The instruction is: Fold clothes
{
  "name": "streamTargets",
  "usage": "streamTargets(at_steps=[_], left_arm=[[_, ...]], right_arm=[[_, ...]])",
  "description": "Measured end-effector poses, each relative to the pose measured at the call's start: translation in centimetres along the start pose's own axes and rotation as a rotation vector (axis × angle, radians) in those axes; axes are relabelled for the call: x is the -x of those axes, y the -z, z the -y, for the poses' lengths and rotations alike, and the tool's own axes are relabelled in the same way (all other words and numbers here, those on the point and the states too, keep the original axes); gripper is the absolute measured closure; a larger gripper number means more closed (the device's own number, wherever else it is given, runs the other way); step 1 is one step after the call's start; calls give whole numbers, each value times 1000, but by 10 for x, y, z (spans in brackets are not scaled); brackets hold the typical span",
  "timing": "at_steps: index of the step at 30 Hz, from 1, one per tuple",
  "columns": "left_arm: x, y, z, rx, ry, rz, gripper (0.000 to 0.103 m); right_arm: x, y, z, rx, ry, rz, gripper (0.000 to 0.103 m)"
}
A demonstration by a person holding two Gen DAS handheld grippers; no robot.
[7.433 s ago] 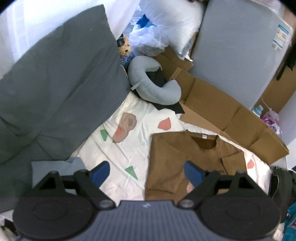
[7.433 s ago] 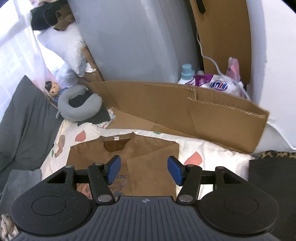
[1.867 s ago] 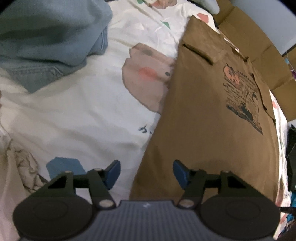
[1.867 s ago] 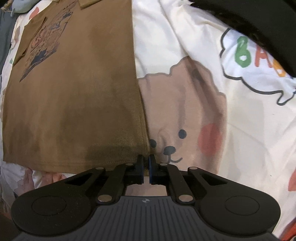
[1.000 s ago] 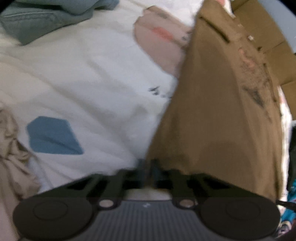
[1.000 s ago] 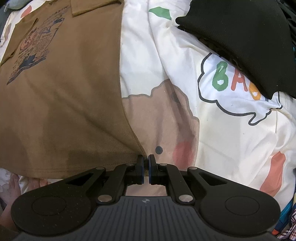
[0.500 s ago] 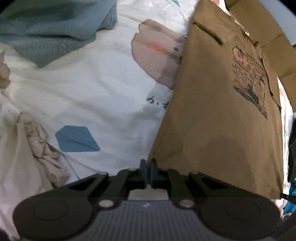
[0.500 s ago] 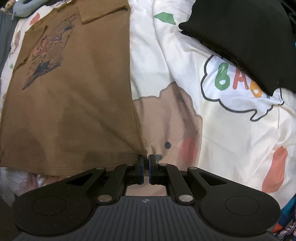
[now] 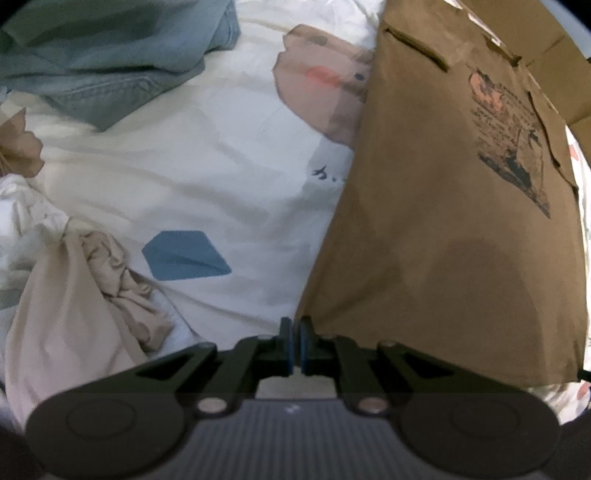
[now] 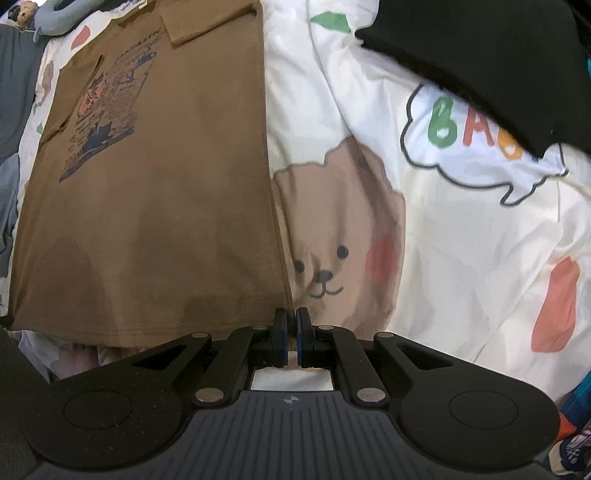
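Note:
A brown T-shirt with a dark printed graphic lies flat on a white cartoon-print bedsheet, sleeves folded in. My left gripper is shut on the shirt's bottom-left hem corner. In the right wrist view the same shirt stretches away from me, and my right gripper is shut on its bottom-right hem corner. The hem runs taut between the two corners.
Blue jeans lie at the far left and a crumpled beige garment at the near left. A black garment lies at the right on the sheet. Cardboard stands beyond the shirt's collar. A grey neck pillow lies far left.
My left gripper closed on the shirt's bottom-left hem corner about a second ago. Both grippers hold their corners and the shirt has been drawn a little straighter.

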State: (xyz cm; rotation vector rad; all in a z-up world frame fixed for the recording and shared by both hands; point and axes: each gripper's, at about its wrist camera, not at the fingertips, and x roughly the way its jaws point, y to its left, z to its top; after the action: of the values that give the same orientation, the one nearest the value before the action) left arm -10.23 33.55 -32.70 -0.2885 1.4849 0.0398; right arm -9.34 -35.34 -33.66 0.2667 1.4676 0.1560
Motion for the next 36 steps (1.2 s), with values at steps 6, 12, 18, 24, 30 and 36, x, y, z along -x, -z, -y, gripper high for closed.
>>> streamTargets(at_steps=[6,12,18,24,30,36], left_arm=[[-25,0,-1,-2,-26,-3,99],[-42,0,-5,12,-22,2,99],[-45,2,-7,-4,-7,30,99],[-47,4,-9,-8,4,54,95],[-48,3,-12,11,19,55,95],[-47,2,-14,4,33,43,93]], right_arm=[[-29,8,9,-47,-17,0,101],[-49,9,16,-62,-37,23,101],[-61,11,15,-50,-49,41,100],[-65,9,12,-33,-46,46,96],[-69,2,9,-30,-56,35,72],[-71,2,4,-10,-55,43,66]])
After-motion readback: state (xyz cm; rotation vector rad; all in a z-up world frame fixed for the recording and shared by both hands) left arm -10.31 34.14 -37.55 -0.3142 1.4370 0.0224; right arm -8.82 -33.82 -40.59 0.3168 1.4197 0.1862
